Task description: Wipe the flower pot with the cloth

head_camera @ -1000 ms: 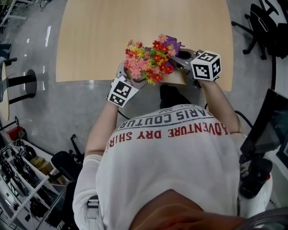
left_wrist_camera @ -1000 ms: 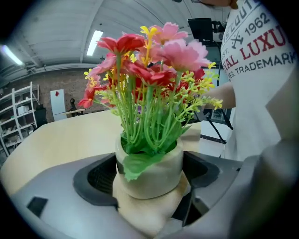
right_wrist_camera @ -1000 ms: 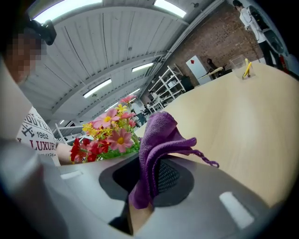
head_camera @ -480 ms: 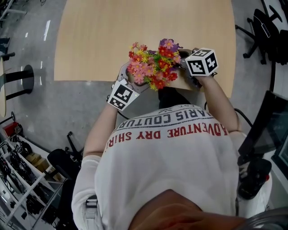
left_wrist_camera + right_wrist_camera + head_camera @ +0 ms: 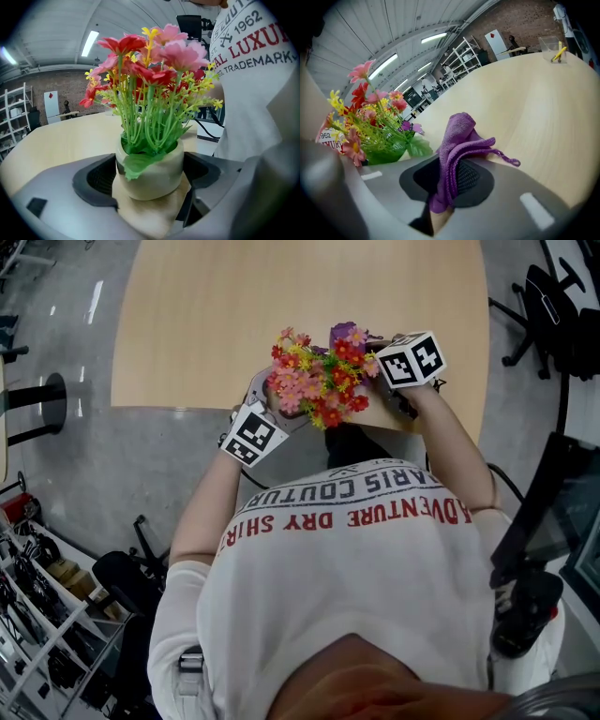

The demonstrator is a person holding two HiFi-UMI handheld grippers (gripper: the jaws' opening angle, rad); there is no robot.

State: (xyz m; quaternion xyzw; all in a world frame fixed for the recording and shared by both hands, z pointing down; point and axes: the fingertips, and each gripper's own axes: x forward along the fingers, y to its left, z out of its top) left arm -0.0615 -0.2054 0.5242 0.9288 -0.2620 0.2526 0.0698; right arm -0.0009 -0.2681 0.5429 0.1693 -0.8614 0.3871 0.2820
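Note:
Red, pink and yellow artificial flowers (image 5: 319, 381) stand in a cream flower pot (image 5: 151, 176) at the near edge of the wooden table (image 5: 234, 315). My left gripper (image 5: 149, 190) is shut on the pot, one jaw against each side, and its marker cube (image 5: 251, 435) shows left of the flowers. My right gripper (image 5: 452, 180) is shut on a bunched purple cloth (image 5: 459, 136), which stands up out of the jaws. This gripper's cube (image 5: 411, 359) sits just right of the blooms, and the cloth (image 5: 343, 334) peeks out behind them. From the head view the pot itself is hidden by the flowers.
The person's torso in a white shirt (image 5: 356, 568) is pressed close to the table's near edge. A clear box holding a yellow item (image 5: 553, 47) stands far across the table. An office chair (image 5: 553, 296) is at the right, and shelves (image 5: 37, 615) at the lower left.
The right gripper with the cloth has come in closer to the flowers and tilted further down. The left gripper and the pot have stayed put.

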